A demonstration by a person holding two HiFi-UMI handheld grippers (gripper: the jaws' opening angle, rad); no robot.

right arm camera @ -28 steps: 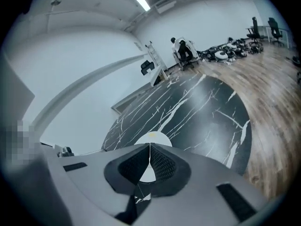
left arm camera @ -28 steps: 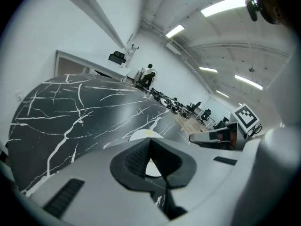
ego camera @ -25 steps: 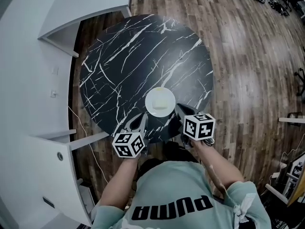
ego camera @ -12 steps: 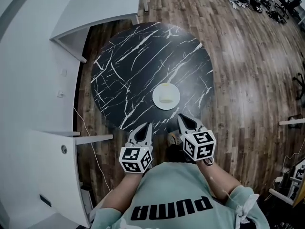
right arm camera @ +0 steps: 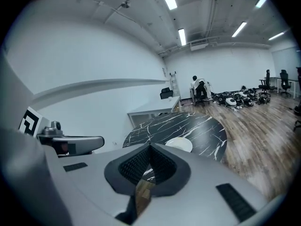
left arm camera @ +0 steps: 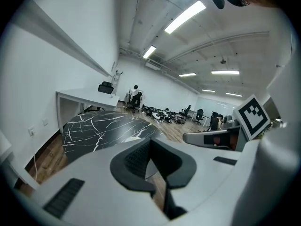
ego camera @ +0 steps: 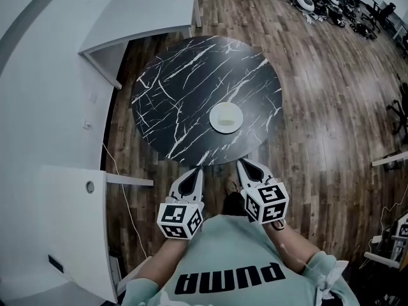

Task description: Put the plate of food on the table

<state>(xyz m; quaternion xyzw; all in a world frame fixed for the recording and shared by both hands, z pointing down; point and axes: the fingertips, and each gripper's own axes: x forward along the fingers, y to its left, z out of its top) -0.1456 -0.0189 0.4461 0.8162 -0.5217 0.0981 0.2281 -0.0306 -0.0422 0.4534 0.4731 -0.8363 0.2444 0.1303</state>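
a white desk (ego camera: 146,11) is seen far ahead and to the left of the left gripper (ego camera: 198,169), with a white counter (ego camera: 64,215) near its left side. that gripper is held in front of the person's pale green shirt (ego camera: 236,260), above the brown wooden plank floor (ego camera: 331,107); its jaws are pressed together at the tips, with nothing between them. the round black table with white marble veins (ego camera: 185,88) is found ahead of both grippers, its near edge just beyond their tips. the round white plate (ego camera: 226,117) is set on the tabletop, ahead of the gap between the two grippers, nearer the right one and apart from both; something pale is carried on it, but what it is cannot be told. the right gripper (ego camera: 241,163) is held beside the left one; its jaws are likewise clenched on nothing, and the plate is seen ahead of their tips in the right gripper view.
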